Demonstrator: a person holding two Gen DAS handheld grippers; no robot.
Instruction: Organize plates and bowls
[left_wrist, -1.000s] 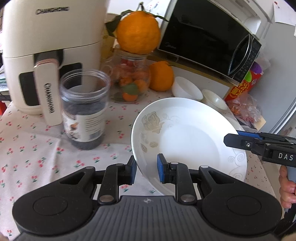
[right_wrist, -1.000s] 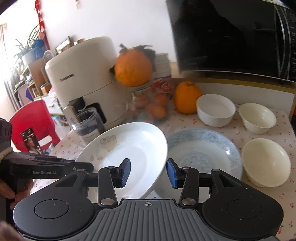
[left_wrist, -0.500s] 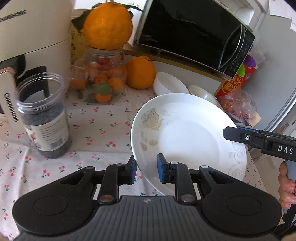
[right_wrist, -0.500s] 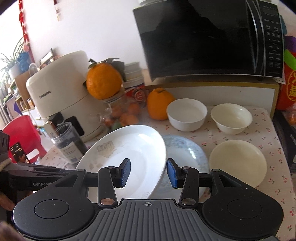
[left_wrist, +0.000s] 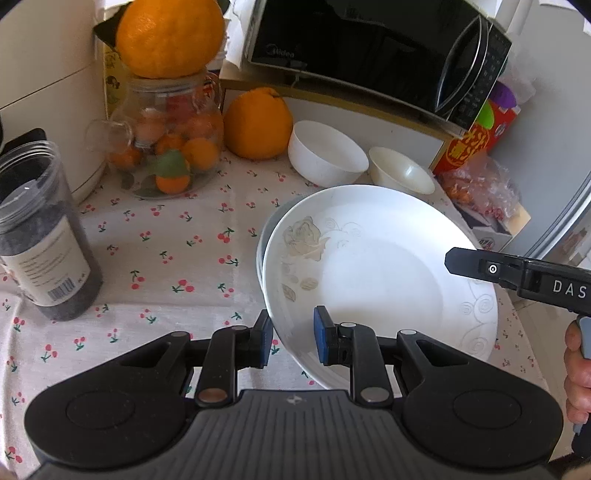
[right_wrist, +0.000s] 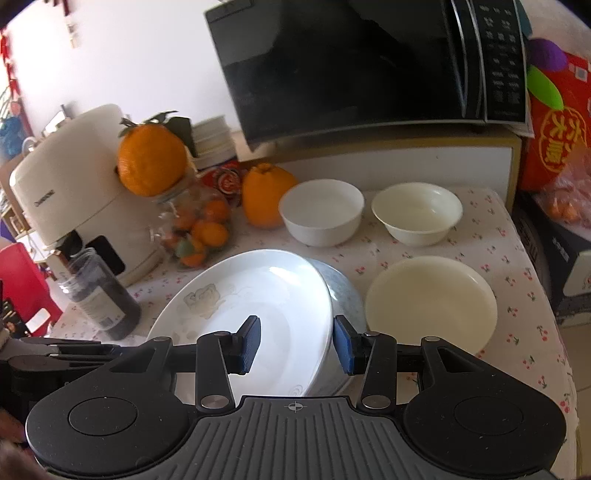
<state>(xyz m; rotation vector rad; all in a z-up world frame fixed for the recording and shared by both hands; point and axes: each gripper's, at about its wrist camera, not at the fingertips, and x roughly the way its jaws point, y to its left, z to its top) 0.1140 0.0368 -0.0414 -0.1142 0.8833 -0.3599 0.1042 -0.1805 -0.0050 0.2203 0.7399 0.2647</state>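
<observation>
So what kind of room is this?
Probably a home kitchen or dining corner: a black microwave, a cream air fryer, and plates and bowls on a cherry-print tablecloth.

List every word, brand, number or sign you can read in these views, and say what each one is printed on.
"Midea": microwave, on its door.
"DAS": right gripper, on its side; the rest is cut off.
Large yellow Chinese characters: red box, not read with certainty.
Dark brand word: air fryer, blurred.
Label with barcode: dark jar, print too small.
Buttons: microwave panel, unreadable.
</observation>
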